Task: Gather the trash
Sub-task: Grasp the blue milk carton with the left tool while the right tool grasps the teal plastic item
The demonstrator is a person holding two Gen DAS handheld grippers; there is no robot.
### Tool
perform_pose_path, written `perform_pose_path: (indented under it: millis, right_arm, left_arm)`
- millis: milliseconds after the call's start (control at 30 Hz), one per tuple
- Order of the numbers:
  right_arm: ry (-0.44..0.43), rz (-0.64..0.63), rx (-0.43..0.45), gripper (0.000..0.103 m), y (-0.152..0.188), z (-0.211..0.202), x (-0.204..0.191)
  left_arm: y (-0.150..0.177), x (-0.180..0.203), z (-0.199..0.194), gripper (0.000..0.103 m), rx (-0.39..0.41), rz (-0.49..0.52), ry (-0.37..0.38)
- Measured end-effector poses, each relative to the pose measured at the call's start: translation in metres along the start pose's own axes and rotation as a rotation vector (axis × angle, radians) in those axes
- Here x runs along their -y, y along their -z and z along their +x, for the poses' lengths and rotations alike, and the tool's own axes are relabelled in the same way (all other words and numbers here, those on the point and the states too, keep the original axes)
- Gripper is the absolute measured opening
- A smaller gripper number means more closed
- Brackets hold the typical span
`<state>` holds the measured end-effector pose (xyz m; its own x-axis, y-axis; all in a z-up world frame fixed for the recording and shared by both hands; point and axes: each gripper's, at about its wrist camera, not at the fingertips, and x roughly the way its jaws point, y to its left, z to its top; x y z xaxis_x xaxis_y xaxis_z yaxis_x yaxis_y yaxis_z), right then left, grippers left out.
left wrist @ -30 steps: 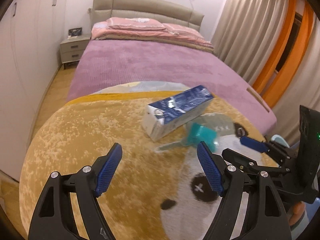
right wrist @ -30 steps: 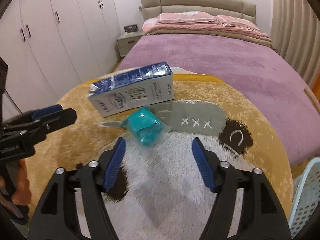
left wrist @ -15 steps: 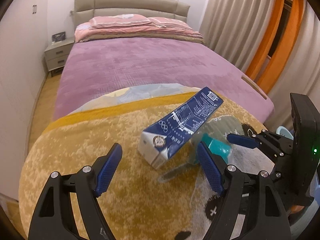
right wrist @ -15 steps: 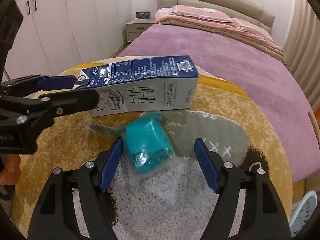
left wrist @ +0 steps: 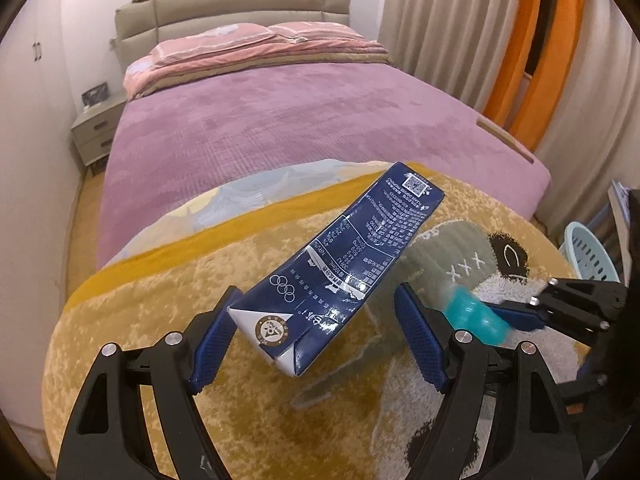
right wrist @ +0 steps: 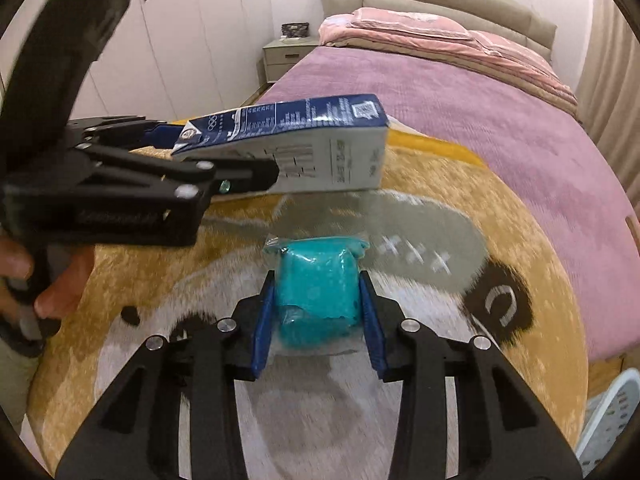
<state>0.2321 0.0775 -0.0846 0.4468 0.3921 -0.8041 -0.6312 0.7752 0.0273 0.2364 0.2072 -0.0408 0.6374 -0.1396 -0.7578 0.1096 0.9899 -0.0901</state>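
Note:
A dark blue and white milk carton lies on the yellow panda rug. My left gripper is open, its blue pads on either side of the carton's near end. The carton also shows in the right wrist view, with the left gripper around its left end. My right gripper is shut on a teal packet in clear wrap, low over the rug. In the left wrist view the teal packet sits between the right gripper's fingers at the right.
The rug lies at the foot of a bed with a purple cover. A light blue plastic basket stands at the right, seen also in the right wrist view. White wardrobes and a nightstand are at the left.
My left gripper has moved forward so its jaws now flank the carton's near end. My right gripper has closed on the teal packet, which was lying loose between its open jaws.

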Motion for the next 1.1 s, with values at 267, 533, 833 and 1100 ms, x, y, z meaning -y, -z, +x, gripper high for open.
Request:
perform_pose_path:
  millis: [267,533,833,1100]
  right_arm:
    - [0.019,0.091,0.02,0.036,0.026,-0.028,0.024]
    - [0.03,0.19,0.023,0.036,0.058,-0.06,0.046]
    - [0.043,0.269,0.082,0.036,0.079,-0.106,0.065]
    - [0.036,0.302,0.11,0.036,0.098,-0.132,0.071]
  left_arm:
    - [0.004,0.01,-0.004,0.046,-0.009,-0.007,-0.009]
    - [0.026,0.028,-0.028,0.04,0.02,-0.071,-0.004]
    - [0.045,0.059,-0.061,0.037,0.084,-0.121,0.04]
    - [0.09,0.104,-0.072,0.036,0.037,-0.096,0.053]
